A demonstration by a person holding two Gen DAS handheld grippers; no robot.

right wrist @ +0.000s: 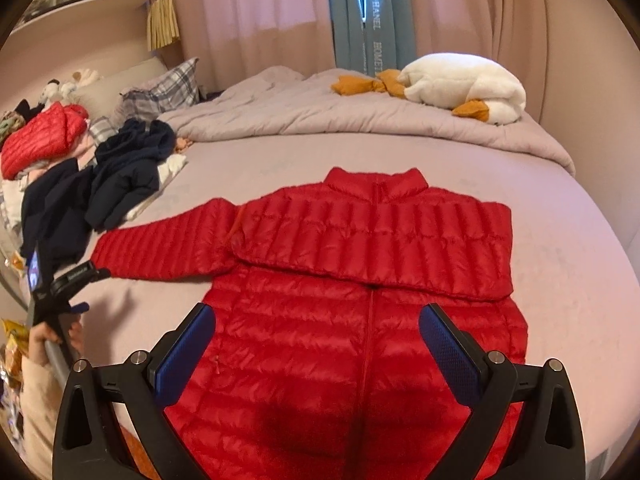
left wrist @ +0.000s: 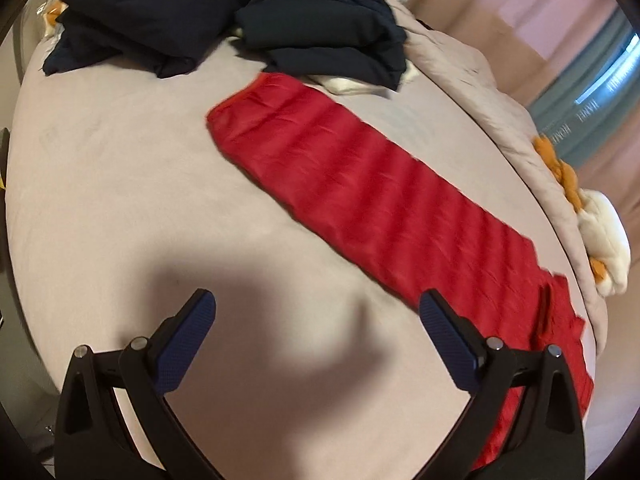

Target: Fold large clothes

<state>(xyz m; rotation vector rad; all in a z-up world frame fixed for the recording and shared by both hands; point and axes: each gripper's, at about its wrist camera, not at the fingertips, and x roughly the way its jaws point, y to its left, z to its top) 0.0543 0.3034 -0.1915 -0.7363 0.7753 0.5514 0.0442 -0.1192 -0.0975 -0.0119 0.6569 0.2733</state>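
A red quilted puffer jacket [right wrist: 360, 344] lies flat, front up, on the bed. Its right sleeve [right wrist: 376, 256] is folded across the chest. Its left sleeve [right wrist: 168, 248] stretches out to the left; in the left wrist view this sleeve [left wrist: 360, 196] runs diagonally across the sheet. My right gripper [right wrist: 316, 316] is open and empty above the jacket's lower front. My left gripper [left wrist: 318, 300] is open and empty above the sheet beside the sleeve; it also shows at the left of the right wrist view [right wrist: 76, 280], near the cuff.
Dark navy clothes [left wrist: 248, 20] are piled at the far side of the sheet [left wrist: 120, 200]. Another red jacket [right wrist: 44, 136] lies on a stack at the left. A crumpled duvet [right wrist: 320, 116] and a white plush goose [right wrist: 464, 84] lie by the curtains.
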